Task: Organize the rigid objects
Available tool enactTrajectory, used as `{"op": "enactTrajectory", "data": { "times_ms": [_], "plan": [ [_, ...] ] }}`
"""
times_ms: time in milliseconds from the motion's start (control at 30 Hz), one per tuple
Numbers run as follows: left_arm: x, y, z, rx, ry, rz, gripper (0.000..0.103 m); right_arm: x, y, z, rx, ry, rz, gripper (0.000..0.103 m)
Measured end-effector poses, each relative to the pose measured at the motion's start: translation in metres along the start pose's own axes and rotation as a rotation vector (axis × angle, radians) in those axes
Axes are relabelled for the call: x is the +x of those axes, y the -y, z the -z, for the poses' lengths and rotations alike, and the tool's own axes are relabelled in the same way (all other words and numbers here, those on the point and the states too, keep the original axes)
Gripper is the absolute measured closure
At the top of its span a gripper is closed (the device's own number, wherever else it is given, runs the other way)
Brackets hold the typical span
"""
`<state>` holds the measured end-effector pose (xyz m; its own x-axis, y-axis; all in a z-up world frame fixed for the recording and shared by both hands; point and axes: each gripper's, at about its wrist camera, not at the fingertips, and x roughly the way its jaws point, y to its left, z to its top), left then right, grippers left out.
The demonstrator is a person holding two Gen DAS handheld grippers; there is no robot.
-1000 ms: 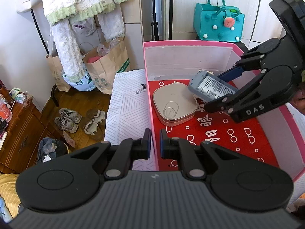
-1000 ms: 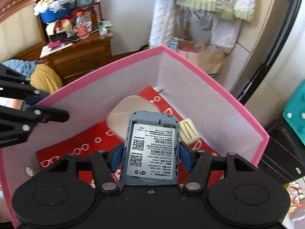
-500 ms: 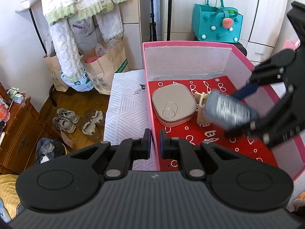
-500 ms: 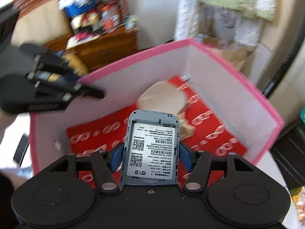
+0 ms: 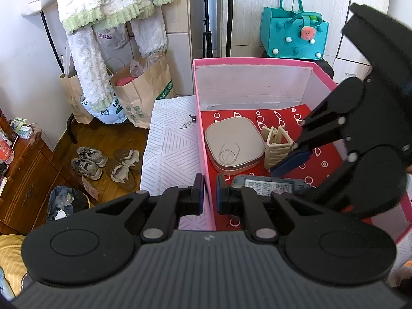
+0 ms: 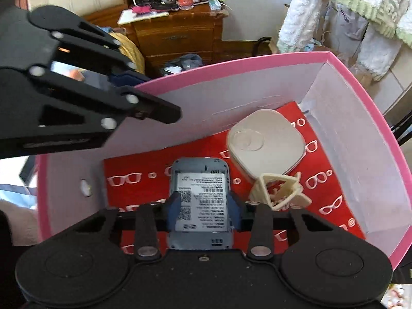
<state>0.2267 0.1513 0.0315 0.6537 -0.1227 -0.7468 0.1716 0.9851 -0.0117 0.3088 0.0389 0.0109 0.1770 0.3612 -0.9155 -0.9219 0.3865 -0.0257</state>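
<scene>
My left gripper (image 5: 209, 193) is shut on the near left wall of the pink box (image 5: 257, 61); the same gripper (image 6: 159, 95) straddles that rim at the upper left of the right wrist view. A grey-blue device with a printed label (image 6: 200, 193) lies flat on the red floor of the pink box (image 6: 231, 64). My right gripper (image 6: 203, 200) hovers just over it with its jaws closing, and the blue pads overlap the device's edges without clamping it. From the left wrist, the device (image 5: 270, 186) sits under the right gripper (image 5: 293, 182).
A beige square dish (image 5: 234, 144) and a beige claw clip (image 5: 276, 146) lie further back in the box. A white patterned sheet (image 5: 170, 141) lies left of it. Shoes (image 5: 90, 159), paper bags (image 5: 144, 90) and a teal bag (image 5: 293, 36) stand around.
The right gripper came down toward the near end of the box and rolled. It let go of the device, which now lies on the floor, and its pads stand closer together. The left gripper kept still.
</scene>
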Motion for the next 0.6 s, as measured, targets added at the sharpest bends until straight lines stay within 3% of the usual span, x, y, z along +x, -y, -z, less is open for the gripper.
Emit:
{"op": "enactTrajectory", "data": {
  "times_ms": [100, 233, 433, 600],
  "plan": [
    [0.0, 0.0, 0.0, 0.0, 0.0, 0.001, 0.095, 0.002, -0.002, 0.002, -0.031, 0.004, 0.07, 0.068],
    [0.001, -0.001, 0.0, -0.001, -0.001, 0.007, 0.095, -0.016, 0.011, 0.01, 0.035, 0.063, 0.081, 0.068],
    [0.0, -0.004, 0.001, -0.002, 0.003, 0.021, 0.095, -0.075, 0.033, 0.051, 0.248, 0.219, 0.033, 0.067],
    [-0.001, -0.005, 0.003, 0.005, 0.01, 0.03, 0.095, -0.122, 0.048, 0.1, 0.444, 0.316, 0.071, 0.064]
  ]
}}
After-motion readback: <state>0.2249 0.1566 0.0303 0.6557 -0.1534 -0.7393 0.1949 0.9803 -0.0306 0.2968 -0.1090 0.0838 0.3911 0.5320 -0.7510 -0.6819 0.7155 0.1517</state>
